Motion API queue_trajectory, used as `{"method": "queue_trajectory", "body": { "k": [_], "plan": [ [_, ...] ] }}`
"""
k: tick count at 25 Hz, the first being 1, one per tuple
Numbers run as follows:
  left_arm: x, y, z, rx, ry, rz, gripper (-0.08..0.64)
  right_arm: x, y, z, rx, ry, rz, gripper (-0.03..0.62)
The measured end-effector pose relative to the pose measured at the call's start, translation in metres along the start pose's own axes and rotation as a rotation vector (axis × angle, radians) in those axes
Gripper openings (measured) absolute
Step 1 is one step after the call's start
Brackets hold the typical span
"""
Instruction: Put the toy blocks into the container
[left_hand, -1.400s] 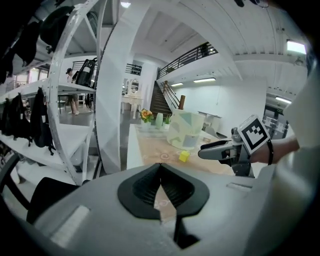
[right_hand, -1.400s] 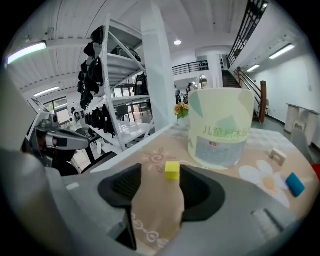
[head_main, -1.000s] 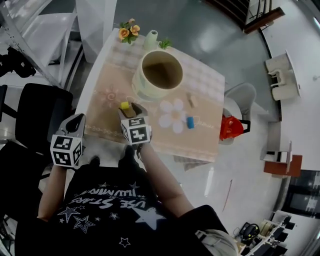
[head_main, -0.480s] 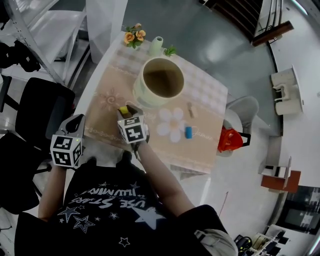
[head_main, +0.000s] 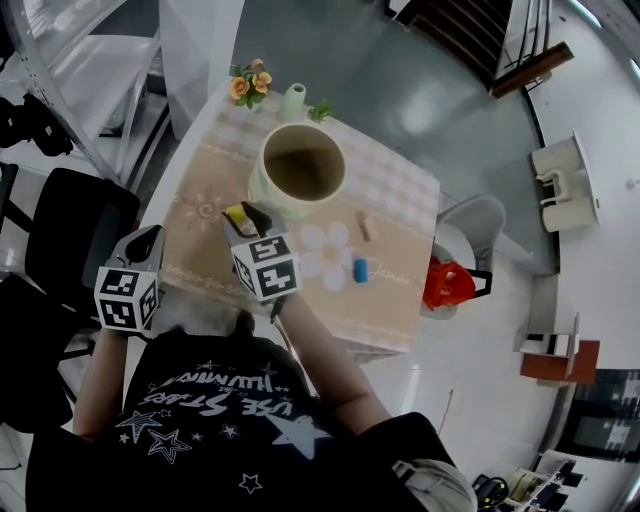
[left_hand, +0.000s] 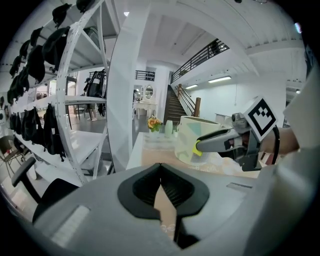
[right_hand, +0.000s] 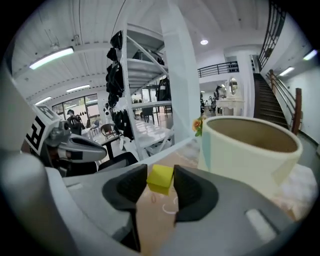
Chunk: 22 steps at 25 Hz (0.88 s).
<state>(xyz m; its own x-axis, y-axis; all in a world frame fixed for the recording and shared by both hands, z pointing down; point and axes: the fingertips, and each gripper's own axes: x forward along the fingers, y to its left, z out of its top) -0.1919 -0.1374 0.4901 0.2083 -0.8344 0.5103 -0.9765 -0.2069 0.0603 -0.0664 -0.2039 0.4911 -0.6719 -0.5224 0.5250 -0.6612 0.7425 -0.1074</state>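
L gripper (head_main: 150, 238) idles left of the container (head_main: 268, 192), jaws together, nothing in them. R gripper (right_hand: 160, 182) clamps the yellow block (right_hand: 160, 178) just front-left of the container, clear of the cloth (head_main: 197, 252), so the step is the carry. Next, prob.: lift over the rim, centre, let go. Tan block (head_main: 365, 230) & blue block (head_main: 360, 270) wait right of the container. Vs a sec earlier: R jaws stood wide, block lay on the cloth.

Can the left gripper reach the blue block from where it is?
Probably not yet. The left gripper hangs off the table's left side; the blue block lies across, past the right gripper holding the yellow block.
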Motion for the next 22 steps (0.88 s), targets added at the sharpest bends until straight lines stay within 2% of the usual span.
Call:
{"method": "queue_trajectory", "body": {
  "k": [7,12,17,22],
  "plan": [
    [0.007,-0.015,0.033,0.015,-0.061,-0.007,0.011,-0.036,-0.014,0.060,0.010,-0.145,0.010,0.169],
    [0.015,-0.027,0.051,0.038,-0.084,-0.013,0.011,-0.059,-0.047,0.092,0.006,-0.226,-0.040,0.169],
    [0.022,-0.044,0.067,0.055,-0.121,-0.043,0.011,-0.072,-0.090,0.098,-0.025,-0.223,-0.127,0.169],
    [0.032,-0.057,0.072,0.060,-0.125,-0.035,0.009,-0.075,-0.124,0.081,-0.017,-0.177,-0.185,0.169]
  ]
}}
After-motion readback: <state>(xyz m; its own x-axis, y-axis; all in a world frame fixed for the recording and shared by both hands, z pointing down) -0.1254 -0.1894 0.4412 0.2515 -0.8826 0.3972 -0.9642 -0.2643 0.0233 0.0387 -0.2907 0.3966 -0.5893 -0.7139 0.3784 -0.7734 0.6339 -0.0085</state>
